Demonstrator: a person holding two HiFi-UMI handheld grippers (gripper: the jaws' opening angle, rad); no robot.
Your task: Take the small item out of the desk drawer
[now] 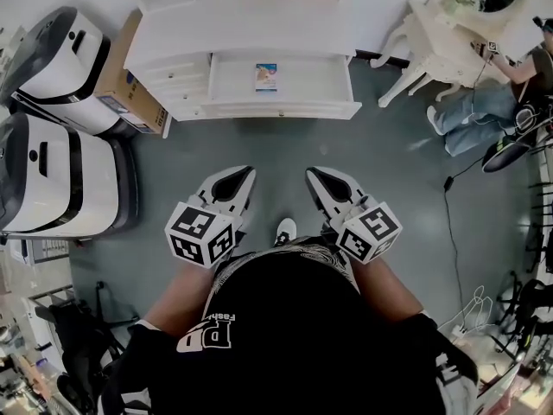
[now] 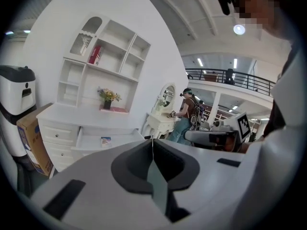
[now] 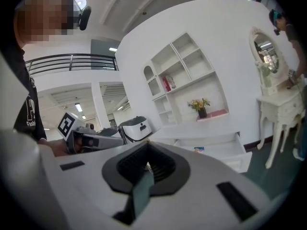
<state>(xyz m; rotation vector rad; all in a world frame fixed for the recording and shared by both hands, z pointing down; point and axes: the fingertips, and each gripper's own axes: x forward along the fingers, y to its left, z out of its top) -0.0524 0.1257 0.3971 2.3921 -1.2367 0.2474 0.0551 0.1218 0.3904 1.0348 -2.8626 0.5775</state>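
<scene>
Drawer [image 1: 285, 109] of the white desk [image 1: 173, 67] is pulled out, its front edge jutting over the grey floor [image 1: 259, 145]. Small item [image 1: 266, 76], a flat blue-and-orange packet, lies inside the drawer near the middle of its back edge, well apart from both side walls and from the front wall. The same small item [image 2: 106, 141] shows in the left gripper view, and [image 3: 198, 149] in the right gripper view, lying flat with nothing touching it.

Left tool [image 1: 244, 173] is clenched, jaws together, nothing between them. It is held over the floor, well short of the drawer front and pointing toward it. Left tool [image 2: 152, 142] tips meet in a line. Right tool [image 1: 315, 175] is beside it, also clenched and empty, with a floor gap between the two. Right tool [image 3: 147, 143] jaws are together.

There is open floor between both tools and the drawer front edge. A cardboard box [image 1: 130, 76] leans against the desk's left side, with white machines [image 1: 52, 171] further left. A vanity table [image 1: 441, 41] and a seated person [image 1: 484, 111] are off the desk's right side, apart from it. A cable [image 1: 454, 214] runs along the floor at the right. The wearer's shoe [image 1: 285, 229] is between the tools.
</scene>
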